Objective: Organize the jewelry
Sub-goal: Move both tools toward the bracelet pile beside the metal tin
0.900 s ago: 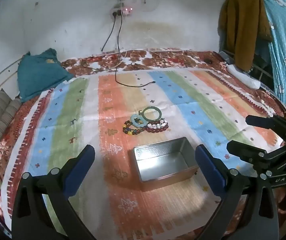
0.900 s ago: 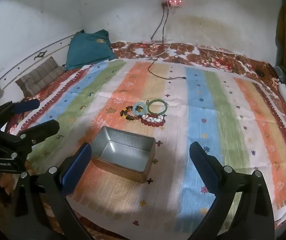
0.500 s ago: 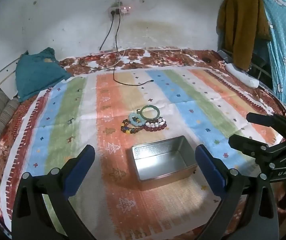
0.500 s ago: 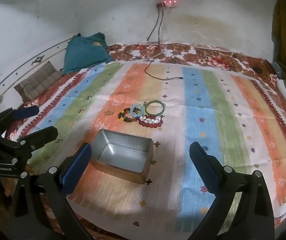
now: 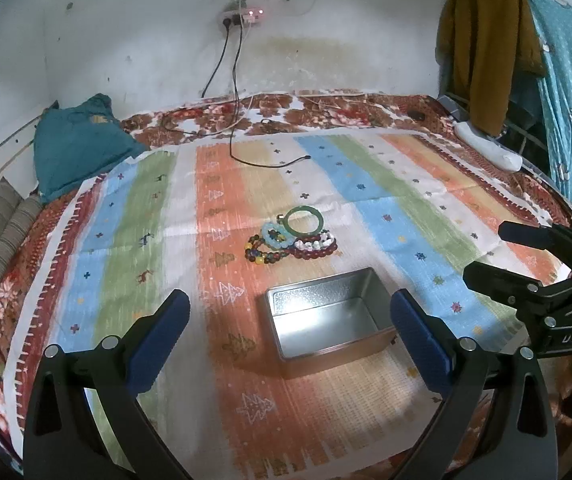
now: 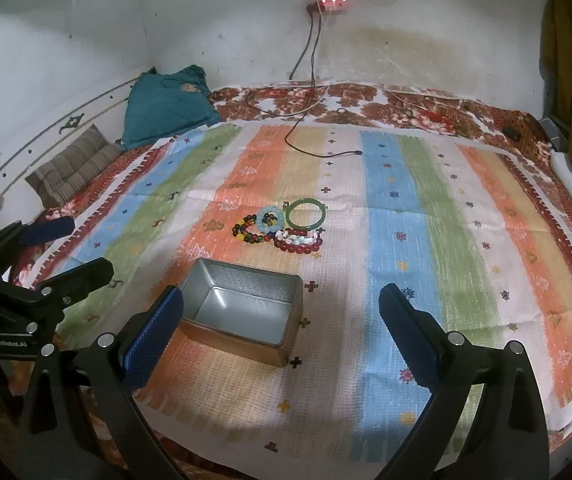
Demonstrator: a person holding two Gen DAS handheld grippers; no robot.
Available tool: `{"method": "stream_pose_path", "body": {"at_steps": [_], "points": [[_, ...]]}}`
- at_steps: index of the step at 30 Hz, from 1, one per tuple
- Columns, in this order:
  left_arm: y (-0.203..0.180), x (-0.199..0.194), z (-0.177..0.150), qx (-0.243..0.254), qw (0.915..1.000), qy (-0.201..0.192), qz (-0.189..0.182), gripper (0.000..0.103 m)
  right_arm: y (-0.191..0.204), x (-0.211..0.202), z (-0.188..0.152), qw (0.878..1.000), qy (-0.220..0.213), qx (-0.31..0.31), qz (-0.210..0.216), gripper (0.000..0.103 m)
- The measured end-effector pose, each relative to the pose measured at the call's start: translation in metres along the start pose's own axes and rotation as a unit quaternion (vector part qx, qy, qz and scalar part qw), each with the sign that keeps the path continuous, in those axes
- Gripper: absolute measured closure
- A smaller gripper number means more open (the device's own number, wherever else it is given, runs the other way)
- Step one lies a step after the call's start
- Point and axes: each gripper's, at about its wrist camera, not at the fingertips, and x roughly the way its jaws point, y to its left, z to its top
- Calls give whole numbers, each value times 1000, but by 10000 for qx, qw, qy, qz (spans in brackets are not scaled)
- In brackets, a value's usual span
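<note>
A bed is spread with a striped cloth (image 5: 386, 184). On it a cluster of bracelets (image 5: 292, 236) lies just beyond an empty tin (image 5: 328, 322). Nothing is packed yet. Left gripper (image 5: 290, 334) and right gripper (image 6: 281, 332) are held released, nothing grasped; a bracelet should be approached next.

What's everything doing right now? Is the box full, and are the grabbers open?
Silver metal tin box: lidless, empty.
Green bangle: flat on the striped cloth, outside the box.
Beaded bracelets: clustered beside the bangle.
Black charger cable: loose end unplugged.
Left gripper: open, empty.
Right gripper: open, empty.
</note>
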Motion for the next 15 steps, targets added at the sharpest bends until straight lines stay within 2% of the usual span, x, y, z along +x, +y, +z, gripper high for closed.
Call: {"method": "stream_pose_path", "body": {"at_steps": [15], "points": [[5,5,3,-86,9998,104,116,5,9,11,-2,9999,101,-2,-99,4]]}}
